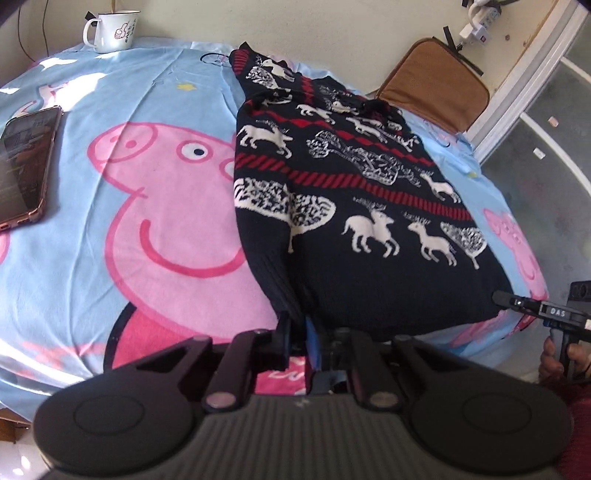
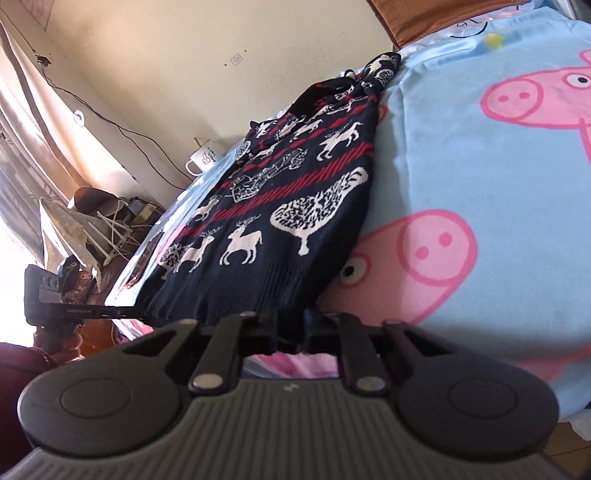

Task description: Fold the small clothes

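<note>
Evidently you have the left claw (image 1: 295,332) and right claw (image 2: 290,330) each clamped on a hem corner of the sweater (image 1: 351,206), lying flat on the blanket (image 1: 110,221), ready to lift that edge evenly for folding

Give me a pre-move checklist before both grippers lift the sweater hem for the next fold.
1. Left gripper on the hem of the sweater: ok, its fingers are closed on the near left corner.
2. Right gripper on the hem: ok, closed on the near right corner.
3. Both layers caught in each pinch: cannot tell, the fabric hides the fingertips.
4. Sleeves tucked in: ok on the left, where one lies folded over the body; the other, cannot tell.
5. Phone out of the fold path: ok, it lies on the blanket well left of the sweater.
6. Mug out of the way: ok, at the far edge.
</note>
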The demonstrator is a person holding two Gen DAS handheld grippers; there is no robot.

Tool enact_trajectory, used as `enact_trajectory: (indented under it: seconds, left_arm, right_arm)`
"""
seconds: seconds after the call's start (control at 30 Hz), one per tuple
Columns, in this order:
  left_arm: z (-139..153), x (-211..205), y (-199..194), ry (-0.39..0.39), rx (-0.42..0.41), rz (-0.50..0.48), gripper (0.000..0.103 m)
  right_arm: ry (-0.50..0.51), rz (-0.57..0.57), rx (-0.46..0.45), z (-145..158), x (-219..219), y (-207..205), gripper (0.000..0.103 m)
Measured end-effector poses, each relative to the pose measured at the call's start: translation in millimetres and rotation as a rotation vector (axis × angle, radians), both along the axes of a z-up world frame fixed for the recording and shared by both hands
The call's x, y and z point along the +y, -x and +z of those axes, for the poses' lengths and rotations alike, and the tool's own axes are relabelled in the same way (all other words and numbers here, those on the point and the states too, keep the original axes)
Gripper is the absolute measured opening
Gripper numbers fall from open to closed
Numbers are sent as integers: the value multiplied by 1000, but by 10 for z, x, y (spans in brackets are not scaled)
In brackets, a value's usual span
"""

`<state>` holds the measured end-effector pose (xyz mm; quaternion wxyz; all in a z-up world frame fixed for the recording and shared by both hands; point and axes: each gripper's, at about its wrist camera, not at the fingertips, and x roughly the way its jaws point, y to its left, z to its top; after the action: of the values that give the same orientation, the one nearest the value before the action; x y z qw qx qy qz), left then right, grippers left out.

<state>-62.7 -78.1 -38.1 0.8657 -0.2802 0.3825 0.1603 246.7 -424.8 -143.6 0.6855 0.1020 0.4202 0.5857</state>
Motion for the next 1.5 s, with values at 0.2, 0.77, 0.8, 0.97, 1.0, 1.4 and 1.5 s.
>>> enact_trajectory:
  seconds: [0.2, 0.77, 0.8, 0.97, 1.0, 1.4, 1.5]
  left_arm:
    - [420, 385, -36, 52, -234, 115, 9]
    - [-9, 1621, -1535, -2, -116, 327, 14]
    - [-38, 1664, -1509, 10, -112, 345, 15]
    - [182, 1549, -1380, 8, -255, 273, 21]
    - [246, 1486, -1444, -1, -280, 225, 21]
    - [229, 1513, -2288, -156, -7, 13, 13]
    - [526, 1755, -2694, -252, -54, 26, 18]
  right_arm:
    - [-190, -63, 5, 337, -32, -272, 9]
    - [-67, -230, -58, 424, 1451, -1684, 13]
    - [-45, -269, -64, 401, 1467, -1726, 19]
    - [-108, -317, -98, 499, 1331, -1664, 59]
    - [-108, -272, -122, 535, 1373, -1602, 58]
    - [43, -54, -129, 800, 1890, -1749, 43]
    - [23, -21, -188, 1106, 2246, -1989, 43]
